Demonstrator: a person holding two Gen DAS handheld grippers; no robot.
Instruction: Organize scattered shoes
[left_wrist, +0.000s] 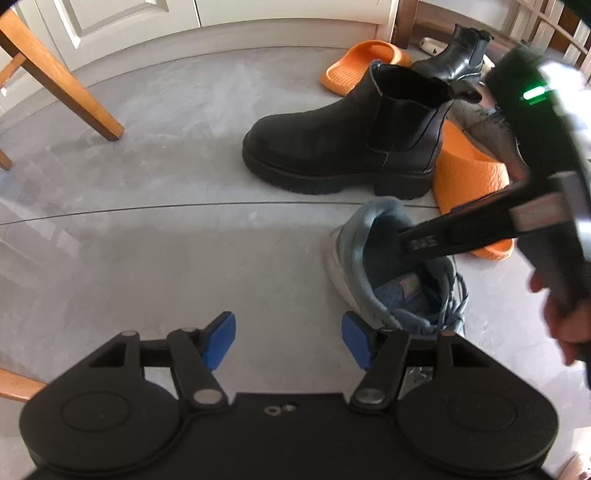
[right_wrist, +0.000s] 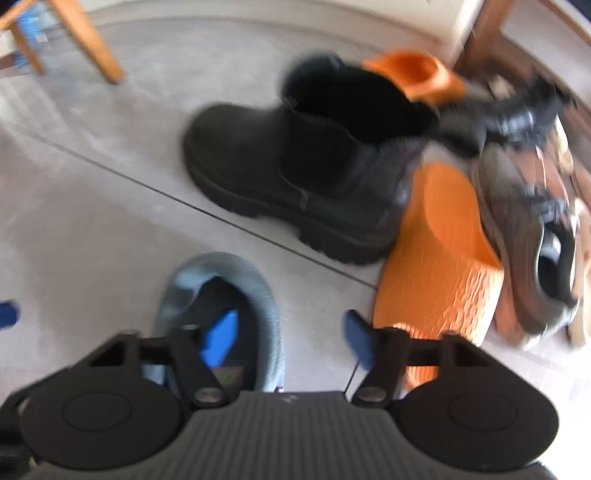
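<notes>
A blue-grey sneaker (left_wrist: 354, 240) (right_wrist: 264, 291) stands on the grey floor. My right gripper (right_wrist: 291, 336) straddles its collar: the left finger (right_wrist: 221, 339) reaches inside the shoe and the right one hangs outside, with a gap to the collar, so it is open. That inner finger (left_wrist: 421, 242) also shows in the left wrist view. My left gripper (left_wrist: 288, 339) is open over bare floor just left of the sneaker. Behind it stands a black chunky boot (left_wrist: 332, 140) (right_wrist: 280, 166), with an orange slide (left_wrist: 469, 170) (right_wrist: 439, 251) leaning at its heel.
A second orange slide (left_wrist: 354, 62), a shiny black boot (left_wrist: 458, 55) and a brown-grey sneaker (right_wrist: 528, 236) lie at the back right. Wooden chair legs (left_wrist: 66, 81) stand at the left, white cabinet doors (left_wrist: 110, 22) behind. A hand (left_wrist: 565, 317) holds the right gripper.
</notes>
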